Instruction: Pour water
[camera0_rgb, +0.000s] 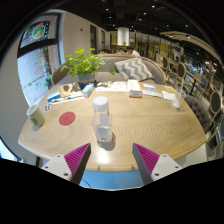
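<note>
Wide apart and holding nothing, the jaws of the gripper (111, 160) hang over the near edge of the wooden table (140, 125), their pink pads (77, 157) facing each other across an open gap; straight beyond them, near the middle of the tabletop, stands a pale bottle (101, 107) with what looks like a clear cup (104, 131) just in front of it, though I cannot tell whether the two touch; a red coaster (67, 118) lies off to one side, a potted plant (84, 64) sits at the far edge, and another cup (176, 99) stands well apart; the reach seems barely begun, so it would pay to advance level and centred, take the bottle around its body rather than its cap, and avoid nudging the cup.
</note>
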